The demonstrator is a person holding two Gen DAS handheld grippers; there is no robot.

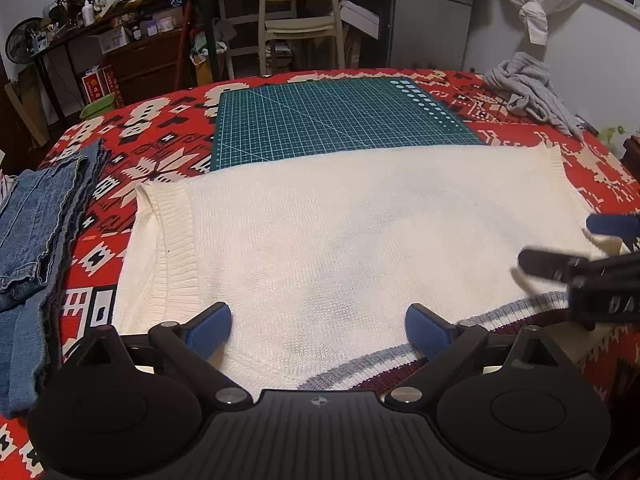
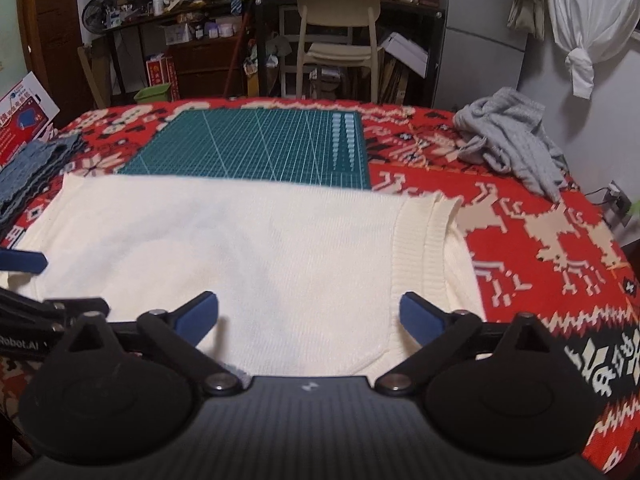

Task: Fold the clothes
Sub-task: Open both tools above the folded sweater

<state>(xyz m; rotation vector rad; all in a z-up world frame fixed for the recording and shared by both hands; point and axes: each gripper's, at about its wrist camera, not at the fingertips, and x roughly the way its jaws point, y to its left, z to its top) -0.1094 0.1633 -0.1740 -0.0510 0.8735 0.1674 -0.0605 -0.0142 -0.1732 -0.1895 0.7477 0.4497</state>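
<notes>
A cream knitted sweater vest (image 1: 340,232) lies spread flat on the red patterned tablecloth, its ribbed armhole at the left and its striped collar (image 1: 400,360) at the near edge. My left gripper (image 1: 319,330) hovers open over the near part of the vest, blue pads wide apart. In the right wrist view the same vest (image 2: 224,248) fills the middle, with a ribbed armhole at the right. My right gripper (image 2: 309,316) is open above the vest's near edge, nothing between its fingers. It also shows at the right edge of the left wrist view, over the vest's right side.
A green cutting mat (image 1: 340,120) lies beyond the vest. Folded blue jeans (image 1: 36,240) sit at the left, a crumpled grey garment (image 2: 512,140) at the far right. A chair (image 2: 340,40), cluttered shelves and a fridge stand past the table.
</notes>
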